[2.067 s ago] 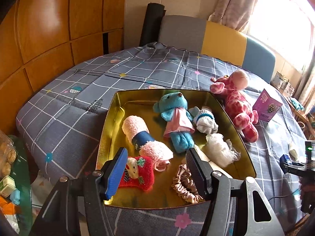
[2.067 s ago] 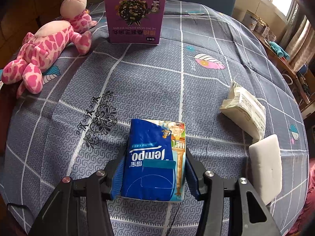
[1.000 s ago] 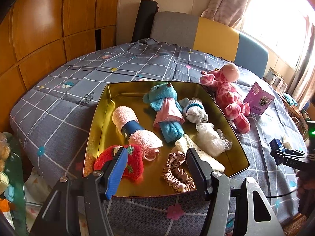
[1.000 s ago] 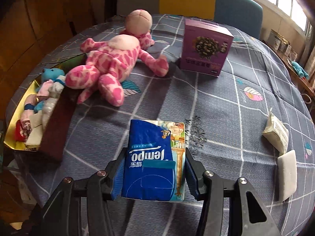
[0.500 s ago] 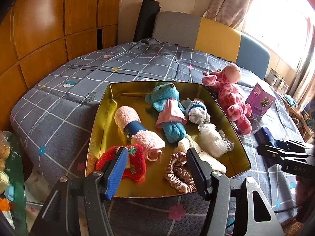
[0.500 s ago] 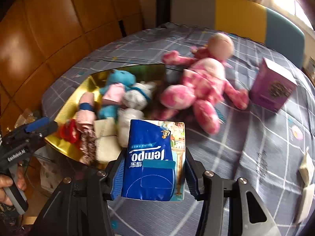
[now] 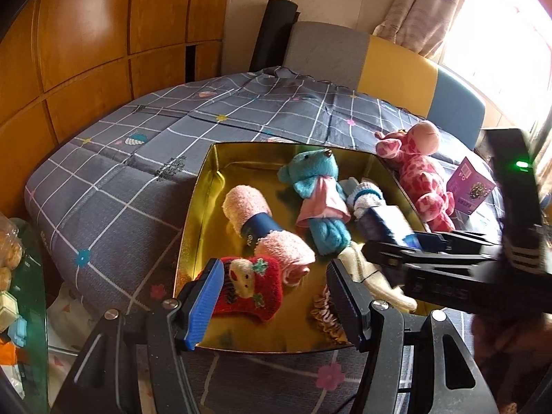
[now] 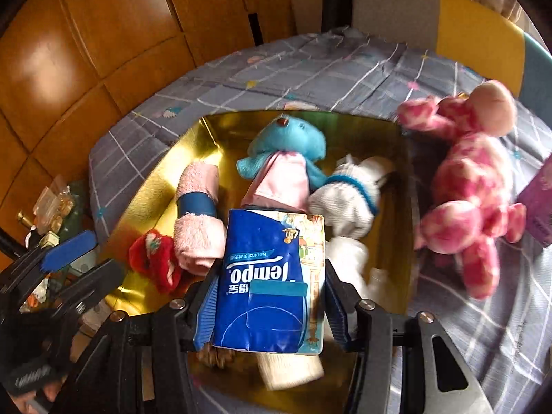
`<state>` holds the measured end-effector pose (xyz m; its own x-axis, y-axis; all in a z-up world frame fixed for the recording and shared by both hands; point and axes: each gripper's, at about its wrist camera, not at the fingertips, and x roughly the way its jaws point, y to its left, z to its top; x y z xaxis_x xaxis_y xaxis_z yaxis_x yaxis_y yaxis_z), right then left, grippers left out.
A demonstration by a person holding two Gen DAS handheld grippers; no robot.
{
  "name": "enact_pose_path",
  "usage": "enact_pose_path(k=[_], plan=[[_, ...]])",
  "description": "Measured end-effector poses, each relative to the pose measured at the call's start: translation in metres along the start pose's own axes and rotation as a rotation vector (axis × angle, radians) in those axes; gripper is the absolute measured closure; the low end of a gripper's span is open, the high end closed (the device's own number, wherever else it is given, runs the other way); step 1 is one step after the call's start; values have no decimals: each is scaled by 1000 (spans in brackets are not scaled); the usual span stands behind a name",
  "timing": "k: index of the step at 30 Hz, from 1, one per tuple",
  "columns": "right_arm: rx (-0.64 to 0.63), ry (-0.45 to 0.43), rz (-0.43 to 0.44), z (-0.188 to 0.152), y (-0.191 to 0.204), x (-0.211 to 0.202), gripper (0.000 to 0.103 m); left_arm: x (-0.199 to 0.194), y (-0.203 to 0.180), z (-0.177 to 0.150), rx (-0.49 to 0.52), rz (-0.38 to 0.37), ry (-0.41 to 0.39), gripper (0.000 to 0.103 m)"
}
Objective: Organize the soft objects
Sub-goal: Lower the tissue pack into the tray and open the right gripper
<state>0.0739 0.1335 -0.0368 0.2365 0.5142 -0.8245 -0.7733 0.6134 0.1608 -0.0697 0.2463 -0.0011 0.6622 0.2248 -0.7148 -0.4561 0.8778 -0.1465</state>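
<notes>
The right claw (image 8: pixel 269 307) is clenched on the blue tissue pack (image 8: pixel 272 283) and has swung from the open table to above the gold tray (image 8: pixel 207 131). Beyond it the tray holds a blue bear (image 8: pixel 283 158), a pink towel roll (image 8: pixel 198 214) and a red sock (image 8: pixel 155 258) (among others). The left claw (image 7: pixel 272 300) hangs released, empty, at the tray's near edge.

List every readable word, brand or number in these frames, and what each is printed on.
"Tempo", seen upside down: blue tissue pack held in the right gripper.
Smaller print on that pack: too blurred to read.
Purple box: print too small.
Navy band on the pink towel roll: mark unreadable.
</notes>
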Motion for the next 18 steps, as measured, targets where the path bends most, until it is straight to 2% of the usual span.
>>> enact_pose_path(k=[4, 8, 10, 18], plan=[[43, 45, 40, 2, -4, 18, 48, 5, 7, -1, -17, 8, 13, 40], [94, 6, 99, 0, -10, 11, 37, 8, 14, 0, -34, 19, 13, 40], [109, -9, 112, -2, -13, 5, 37, 9, 16, 0, -37, 24, 15, 40], [120, -62, 67, -14, -21, -22, 37, 10, 13, -1, -28, 22, 16, 38]])
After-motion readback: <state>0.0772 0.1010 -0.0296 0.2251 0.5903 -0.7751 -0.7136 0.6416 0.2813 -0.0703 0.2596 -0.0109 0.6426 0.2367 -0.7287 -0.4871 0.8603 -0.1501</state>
